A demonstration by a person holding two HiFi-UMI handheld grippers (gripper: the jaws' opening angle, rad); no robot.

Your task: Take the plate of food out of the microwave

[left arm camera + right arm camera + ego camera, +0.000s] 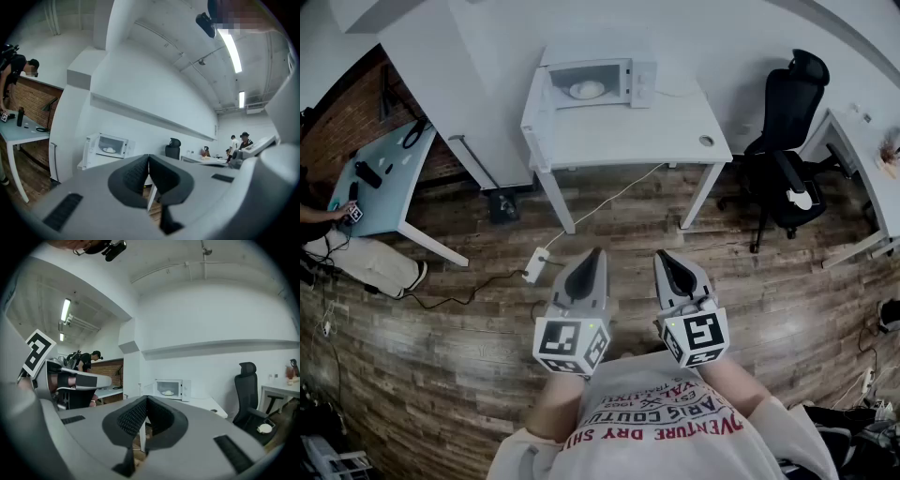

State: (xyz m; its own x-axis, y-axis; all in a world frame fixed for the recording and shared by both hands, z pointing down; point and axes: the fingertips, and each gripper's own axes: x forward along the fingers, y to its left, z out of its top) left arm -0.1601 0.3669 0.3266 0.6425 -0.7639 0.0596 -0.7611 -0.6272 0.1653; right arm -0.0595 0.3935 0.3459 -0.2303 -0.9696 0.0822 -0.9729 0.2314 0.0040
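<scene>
In the head view the task has hardly begun. The plate of food (pixel 587 90) sits inside the microwave (pixel 598 82), which stands at the far edge of a white desk (pixel 628 136). The microwave door (pixel 535 97) looks swung open to the left, so opening it seems done. The walk up, the grasp and the lifting out are all left to do. The left tool (pixel 594 255) and the right tool (pixel 666 258) are held side by side close to the person's chest, over the wooden floor (pixel 469 319). Both point toward 12 o'clock. The plate lies at about 12 o'clock from them, well apart, with bare floor and the desk's near edge between.

In the left gripper view, the left tool (pixel 149 157) has its jaws pressed together with nothing between them. The microwave (pixel 110 146) shows at about 10 o'clock from the jaw tips, small and far off. The plate of food (pixel 109 150) is a pale shape inside its open cavity.

In the right gripper view, the right tool (pixel 146 399) is likewise closed, its pads meeting on nothing. The microwave (pixel 171 389) stands just past the tips at about 1 o'clock, and the plate of food (pixel 167 393) rests on its floor. A black office chair (pixel 247 390) stands at 3 o'clock, clear of the path to the desk.
</scene>
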